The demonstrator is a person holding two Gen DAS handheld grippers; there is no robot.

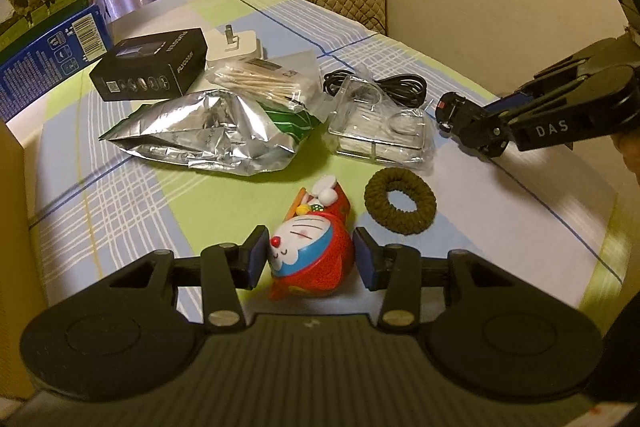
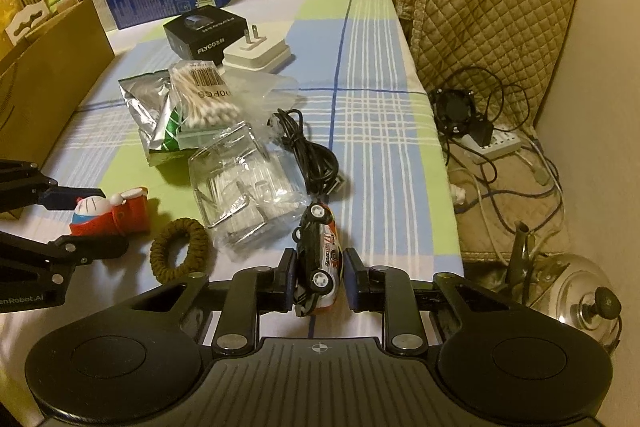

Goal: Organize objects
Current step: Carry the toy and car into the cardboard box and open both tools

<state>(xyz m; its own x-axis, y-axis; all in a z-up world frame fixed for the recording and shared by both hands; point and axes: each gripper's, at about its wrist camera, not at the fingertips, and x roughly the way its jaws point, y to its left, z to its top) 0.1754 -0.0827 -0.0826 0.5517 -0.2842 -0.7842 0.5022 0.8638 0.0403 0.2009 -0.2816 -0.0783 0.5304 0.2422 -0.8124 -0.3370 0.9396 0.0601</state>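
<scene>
Slippage is my first worry: my left gripper [image 1: 310, 259] stands spread around the round red-and-blue plastic cat figurine [image 1: 310, 251], which lies on its side on the checked blue, green and white tablecloth [image 1: 500, 227], and the pads seem not yet pressed against it, so a closing squeeze on that curved shell could roll it out forward toward the dark olive braided hair tie [image 1: 400, 205] just beside it. My right gripper [image 2: 320, 277] straddles the small black, white and orange toy car [image 2: 318, 259], which sits tipped on its side; one pad looks to touch it and the other shows a slim gap, so I judge it not firmly grasped, and its wheels could let it scoot or twist as the jaws come together. The car lies near the table's right edge, with cables and a metal kettle [image 2: 576, 291] on the floor below, so a slip that way means a drop. Ahead of both tools the crinkled clear plastic package [image 2: 248, 183] and coiled black cable [image 2: 316, 155] crowd the middle; the open room is the bare cloth near me and along the right strip.
</scene>
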